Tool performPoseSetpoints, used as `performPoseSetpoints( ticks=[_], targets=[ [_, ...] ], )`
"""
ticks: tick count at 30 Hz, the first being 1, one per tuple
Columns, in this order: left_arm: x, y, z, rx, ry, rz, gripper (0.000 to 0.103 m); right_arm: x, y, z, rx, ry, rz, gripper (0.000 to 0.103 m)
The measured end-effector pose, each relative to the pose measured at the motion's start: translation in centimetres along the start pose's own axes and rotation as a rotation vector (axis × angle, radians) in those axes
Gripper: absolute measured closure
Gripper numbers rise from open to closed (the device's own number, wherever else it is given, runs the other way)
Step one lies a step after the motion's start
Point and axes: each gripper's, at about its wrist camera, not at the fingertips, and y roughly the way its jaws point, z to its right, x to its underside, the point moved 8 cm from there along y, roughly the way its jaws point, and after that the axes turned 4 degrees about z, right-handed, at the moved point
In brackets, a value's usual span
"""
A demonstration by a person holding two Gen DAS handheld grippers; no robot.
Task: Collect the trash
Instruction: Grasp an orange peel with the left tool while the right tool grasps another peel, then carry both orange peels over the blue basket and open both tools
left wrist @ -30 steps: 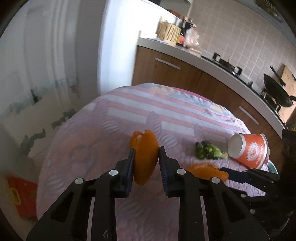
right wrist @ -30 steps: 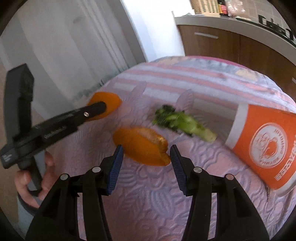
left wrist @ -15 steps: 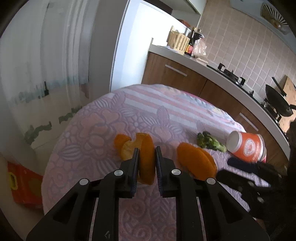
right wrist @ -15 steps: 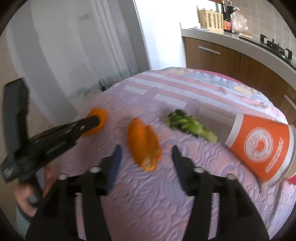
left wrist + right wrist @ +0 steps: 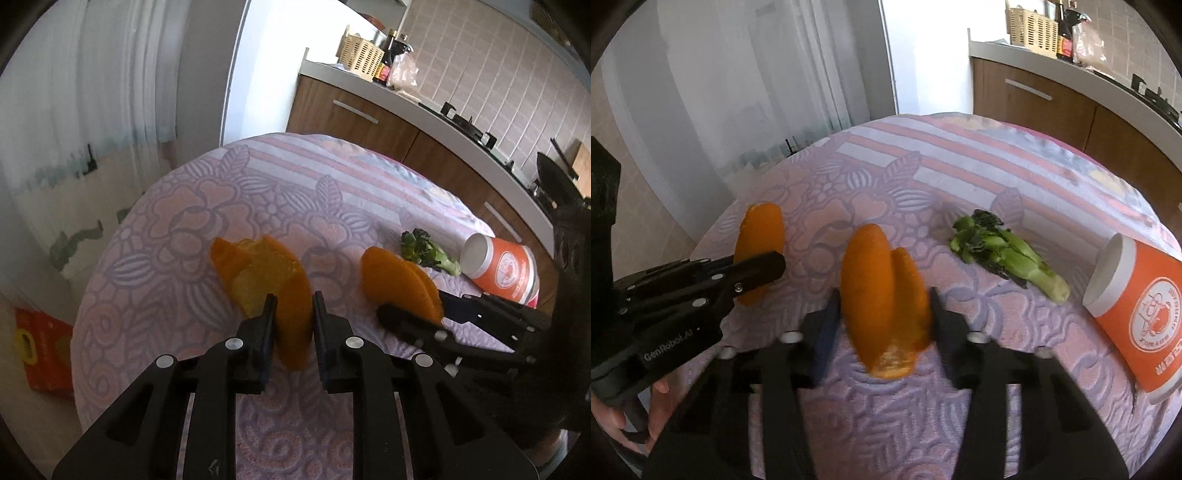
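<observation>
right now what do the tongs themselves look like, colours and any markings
Both tongs are matte black plastic with angular, cut-out frames and round silver screw heads. The left tongs carry ribbed pads that look dark blue. The right tongs have a similar bluish pad. Seen from the right wrist view, the left unit's body bears white "GenRobot.AI" lettering. A bare hand grips its handle; no cables show.

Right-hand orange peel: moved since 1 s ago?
Yes. The orange peel lay flat left of the greens; now it stands lifted in the right gripper.
</observation>
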Motion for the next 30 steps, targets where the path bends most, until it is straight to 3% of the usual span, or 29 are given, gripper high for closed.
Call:
performPoseSetpoints(
  ticks=[5,8,12,20,30],
  targets=[
    [-0.2,-0.6,0.3,-0.003,0.003,0.018,0.094,0.5,-1.5,0.6,-0.001,0.021,0.035,0.078],
    [-0.4,-1.8,1.5,0.032,0.006,0.038,0.095,1.3,-3.5,1.4,0.024,0.047,0.07,0.078],
    [-1.1,-3.5,5.0,0.089,0.047,0.073,0.095,2.0,-9.1,3.7,0.072,0.079,0.156,0.078],
    [-1.5,-6.7,18.1,0.299,0.201,0.124,0.095,4.6,-20.7,11.1,0.229,0.177,0.293,0.078],
    [3.9,-6.0,35.7,0.516,0.435,0.006,0.095,11.5,-31.3,22.9,0.477,0.408,0.335,0.078]
  ],
)
